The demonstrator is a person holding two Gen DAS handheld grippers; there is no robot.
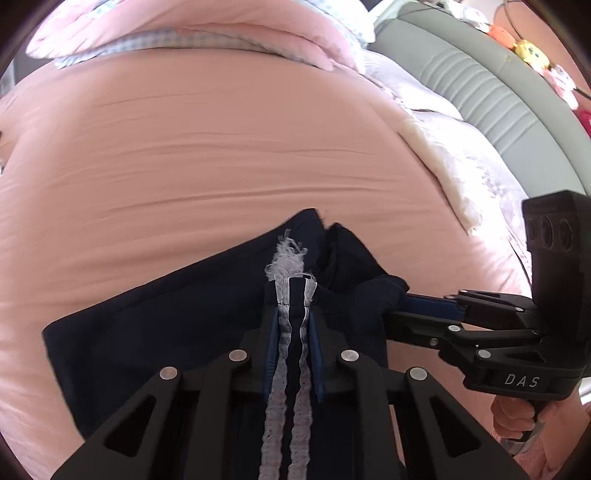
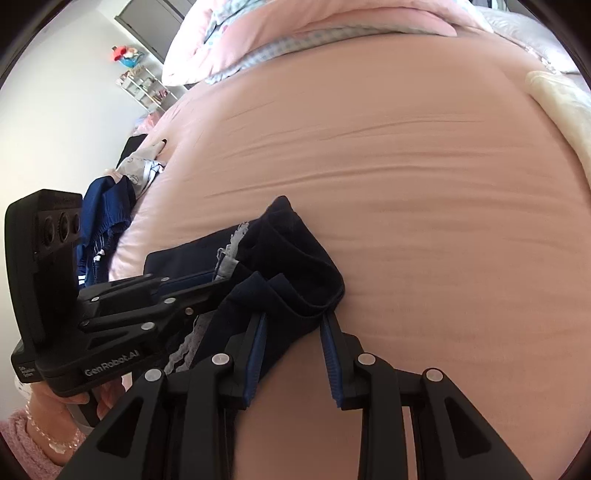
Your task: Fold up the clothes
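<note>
A dark navy garment (image 1: 166,325) lies partly on the pink bed sheet (image 1: 221,147), its inside seam edged with white stitching (image 1: 286,258). My left gripper (image 1: 293,308) is shut on that seam, which runs back between the pads. My right gripper (image 1: 397,306) comes in from the right and pinches the garment's bunched edge. In the right wrist view the navy garment (image 2: 295,251) is folded in thick layers between the tips of the right gripper (image 2: 293,319). The left gripper (image 2: 218,277) holds it from the left. A hand (image 2: 55,406) grips that tool's handle.
A folded pink quilt (image 1: 207,33) lies across the far end of the bed. To the right are a cream blanket (image 1: 436,162), a green padded headboard (image 1: 480,85) and plush toys (image 1: 532,51). A pile of clothes (image 2: 107,218) sits at the bed's left edge, a shelf (image 2: 144,85) beyond.
</note>
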